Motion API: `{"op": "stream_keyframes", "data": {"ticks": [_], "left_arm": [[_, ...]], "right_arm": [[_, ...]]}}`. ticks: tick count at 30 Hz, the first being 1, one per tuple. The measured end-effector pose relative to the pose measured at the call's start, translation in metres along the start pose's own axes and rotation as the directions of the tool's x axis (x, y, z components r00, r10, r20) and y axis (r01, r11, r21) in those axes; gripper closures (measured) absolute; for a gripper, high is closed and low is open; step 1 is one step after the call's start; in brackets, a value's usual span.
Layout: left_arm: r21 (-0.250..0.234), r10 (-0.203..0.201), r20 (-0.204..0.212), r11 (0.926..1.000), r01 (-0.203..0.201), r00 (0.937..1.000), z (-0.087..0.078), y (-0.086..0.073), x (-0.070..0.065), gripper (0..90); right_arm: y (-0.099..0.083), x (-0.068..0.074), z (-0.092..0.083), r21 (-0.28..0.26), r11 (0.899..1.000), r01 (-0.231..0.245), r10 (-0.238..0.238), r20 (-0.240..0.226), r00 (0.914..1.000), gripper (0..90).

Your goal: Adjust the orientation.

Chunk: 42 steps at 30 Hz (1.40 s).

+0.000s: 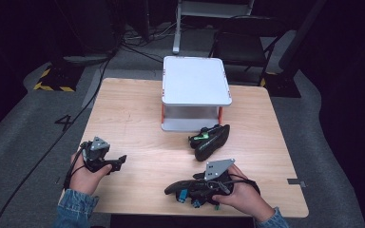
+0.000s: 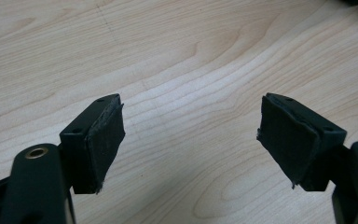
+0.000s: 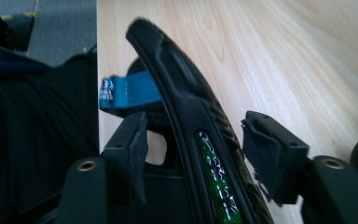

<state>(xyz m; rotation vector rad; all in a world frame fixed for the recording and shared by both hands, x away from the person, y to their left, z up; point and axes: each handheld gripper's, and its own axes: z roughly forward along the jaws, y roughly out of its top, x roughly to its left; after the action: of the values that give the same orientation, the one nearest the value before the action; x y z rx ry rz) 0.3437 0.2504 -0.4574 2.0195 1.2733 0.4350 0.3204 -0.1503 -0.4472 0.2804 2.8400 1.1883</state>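
The right hand-held gripper (image 1: 183, 189) straddles one black climbing shoe with a blue heel loop (image 3: 186, 116) near the light wooden tabletop's (image 1: 133, 118) front edge, jaws beside its sole; whether they pinch it cannot be told. The left hand-held gripper (image 2: 191, 140) hovers spread, empty. A second black shoe (image 1: 211, 140) lies before the white two-tier shelf (image 1: 195, 80); any shelving looks undone.

Grey carpet floor (image 1: 24, 128) (dimly lit), black folding chair (image 1: 242, 47) behind wooden table (image 1: 128, 118).

Black shoe (image 3: 191, 121), blue tab (image 3: 128, 93), pale wood table (image 1: 138, 128).
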Motion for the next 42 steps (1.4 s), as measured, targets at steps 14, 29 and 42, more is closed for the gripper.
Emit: {"op": "stream_keyframes", "data": {"ticks": [14, 29, 42], "left_arm": [[-0.006, -0.017, -0.016, 0.9998, 0.017, 0.9997, -0.004, -0.006, 0.004, 22.8], [-0.030, -0.066, -0.041, 0.9975, 0.065, 0.9970, -0.021, -0.019, 0.017, 23.4], [-0.022, -0.073, -0.034, 0.9972, 0.072, 0.9968, -0.018, -0.019, 0.017, 23.6]], "right_arm": [[0.012, 0.004, 0.004, 0.042, 0.997, 0.071, -0.073, 0.051, 0.9960, 62.8], [0.076, -0.038, 0.064, 0.016, 0.974, -0.226, 0.215, 0.239, 0.9469, 62.7], [0.091, -0.050, 0.065, -0.009, 0.976, -0.217, 0.211, 0.272, 0.9389, 37.0]]}}
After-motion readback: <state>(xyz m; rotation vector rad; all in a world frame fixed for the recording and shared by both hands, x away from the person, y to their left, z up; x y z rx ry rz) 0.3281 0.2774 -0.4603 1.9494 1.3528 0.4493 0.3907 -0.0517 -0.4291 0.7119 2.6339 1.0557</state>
